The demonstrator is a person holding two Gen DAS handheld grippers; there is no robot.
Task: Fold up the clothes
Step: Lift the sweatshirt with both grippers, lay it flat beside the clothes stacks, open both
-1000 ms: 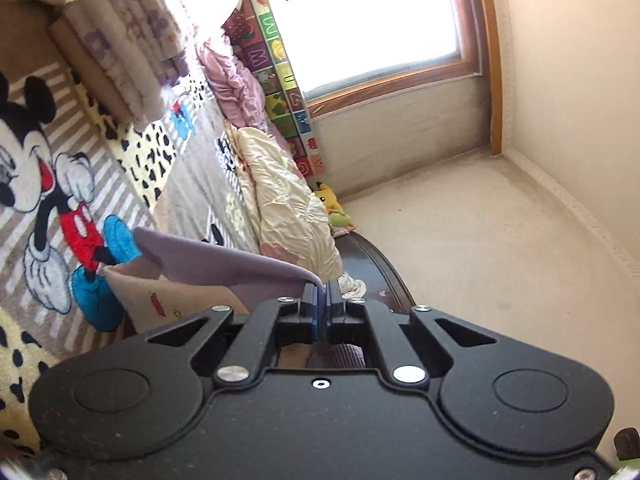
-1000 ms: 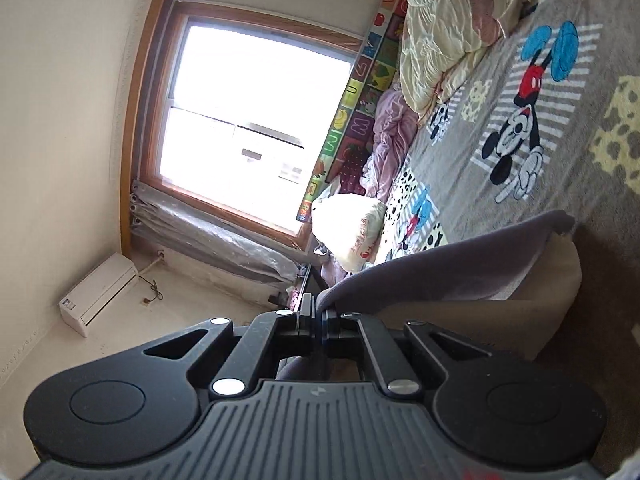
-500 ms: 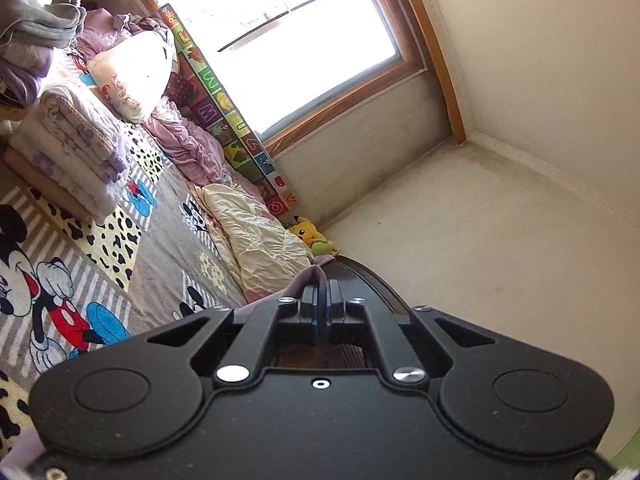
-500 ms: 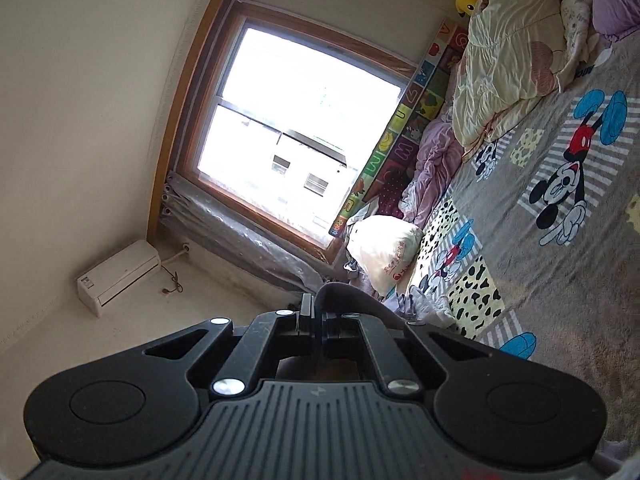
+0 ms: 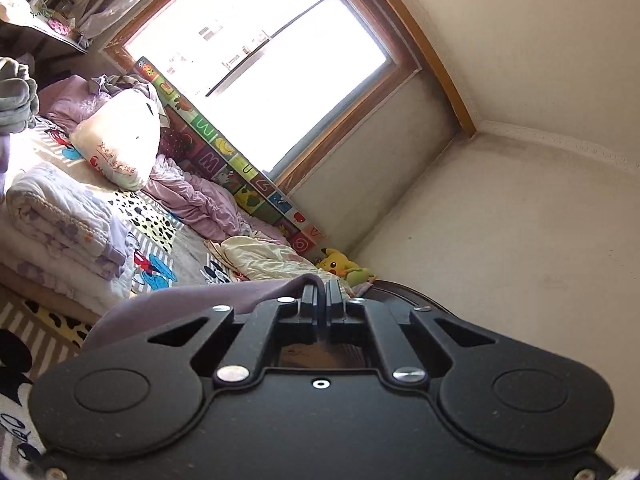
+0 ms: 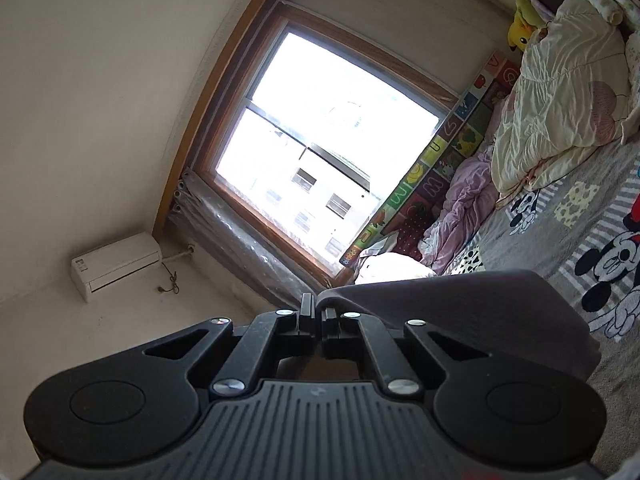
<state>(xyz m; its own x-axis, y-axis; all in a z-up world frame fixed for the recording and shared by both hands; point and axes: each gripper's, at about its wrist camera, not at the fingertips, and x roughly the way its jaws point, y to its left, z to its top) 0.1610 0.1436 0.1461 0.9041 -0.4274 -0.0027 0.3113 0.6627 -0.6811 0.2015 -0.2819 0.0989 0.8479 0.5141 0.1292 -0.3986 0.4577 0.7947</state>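
Grippers tilted up toward window: left gripper (image 5: 321,296) clamps mauve cloth (image 5: 192,304) trailing to 8 o'clock; right gripper (image 6: 316,310) clamps cloth (image 6: 460,300) trailing to 3 o'clock.

Daylight floods through the window (image 5: 256,60), blown out white in both views; sun glares on the bedding (image 5: 48,200). Fisheye bends the edges, corners dark.

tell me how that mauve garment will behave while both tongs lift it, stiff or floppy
Probably floppy: the mauve garment drapes in a soft curve away from the right tongs. Likely light, since the left tongs hold it by a thin pinched edge.
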